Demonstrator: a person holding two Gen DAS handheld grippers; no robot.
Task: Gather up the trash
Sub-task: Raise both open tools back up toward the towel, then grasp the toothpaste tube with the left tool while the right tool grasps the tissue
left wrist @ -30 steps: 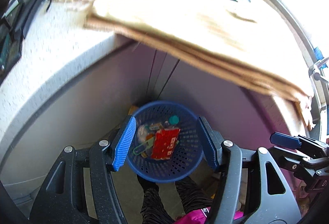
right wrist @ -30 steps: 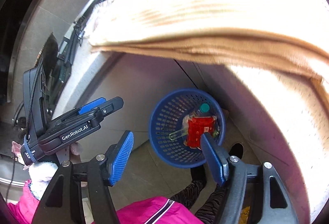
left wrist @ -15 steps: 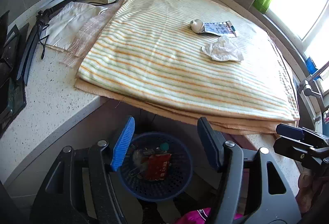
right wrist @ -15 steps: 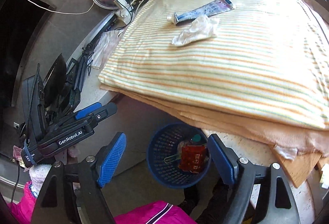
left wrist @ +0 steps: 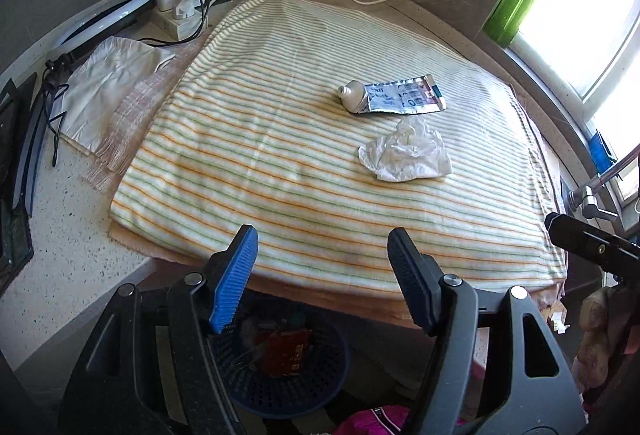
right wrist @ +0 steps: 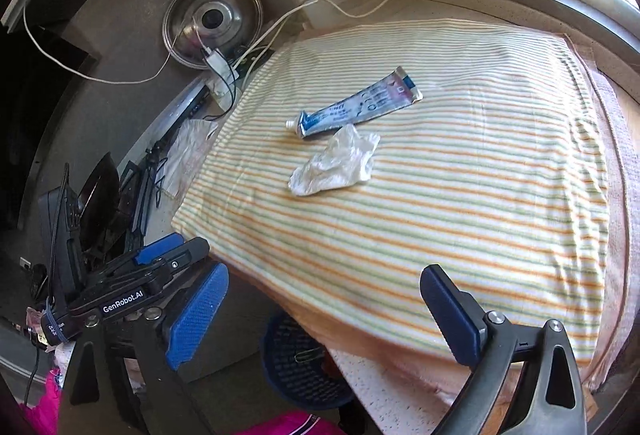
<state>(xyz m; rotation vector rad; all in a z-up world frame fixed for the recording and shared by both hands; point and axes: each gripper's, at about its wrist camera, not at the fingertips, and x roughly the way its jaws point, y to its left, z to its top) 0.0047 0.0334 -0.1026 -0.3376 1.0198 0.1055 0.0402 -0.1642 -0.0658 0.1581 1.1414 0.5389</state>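
While both grippers hovered at the near edge of the striped orange-and-green towel [left wrist: 280, 155], jaws spread and empty, the crumpled white tissue [right wrist: 334, 167] lay mid-towel, ahead of the right gripper [right wrist: 324, 315] and leftward. Just beyond it, the squeezed silver-blue tube [right wrist: 356, 107] lay slantwise. From the left gripper [left wrist: 320, 275], both sat ahead and rightward.

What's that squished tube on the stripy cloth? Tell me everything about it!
The tube is a flattened, silvery squeeze tube with blue print, a reddish patch near its crimped end and a white cap. It looks nearly used up. It lies flat on the striped cloth, toward the far side. The crumpled tissue lies right beside it; whether they touch is unclear. Neither tool touches it.
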